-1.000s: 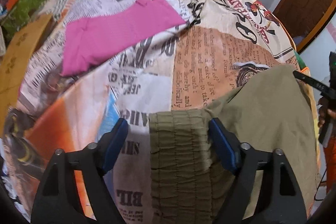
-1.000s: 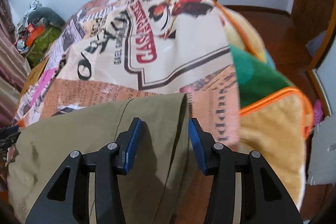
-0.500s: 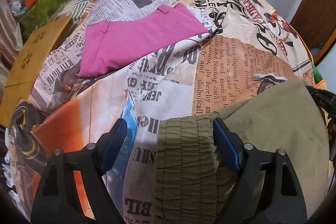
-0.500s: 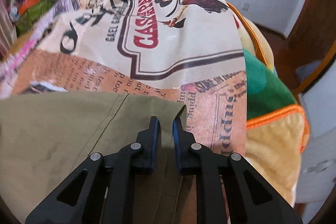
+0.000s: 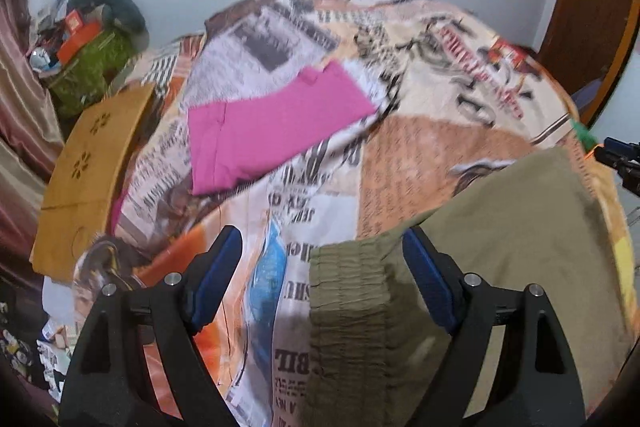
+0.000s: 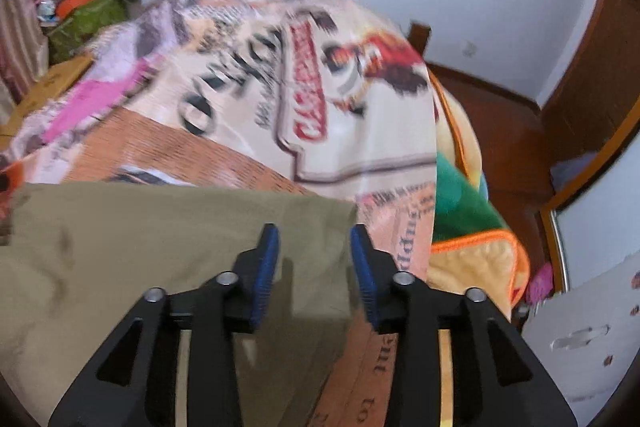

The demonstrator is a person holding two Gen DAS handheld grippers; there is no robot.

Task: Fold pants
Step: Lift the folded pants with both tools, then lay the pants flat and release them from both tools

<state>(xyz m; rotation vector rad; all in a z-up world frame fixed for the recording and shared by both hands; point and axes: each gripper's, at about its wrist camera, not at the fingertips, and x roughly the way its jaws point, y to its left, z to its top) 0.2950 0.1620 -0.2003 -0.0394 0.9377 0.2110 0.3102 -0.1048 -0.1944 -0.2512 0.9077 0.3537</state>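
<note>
Olive pants (image 5: 500, 227) lie at the printed bedspread's (image 5: 400, 155) near edge; bare cloth at 12 o'clock. Left gripper (image 5: 322, 259) gapes around the waistband, right gripper (image 6: 314, 251) spread over the hem; both views blurred

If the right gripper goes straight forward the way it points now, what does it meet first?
Probably the olive pants: their edge lies between the open fingers of the right gripper. Beyond it comes the printed bedcover. Depth is unclear.
</note>
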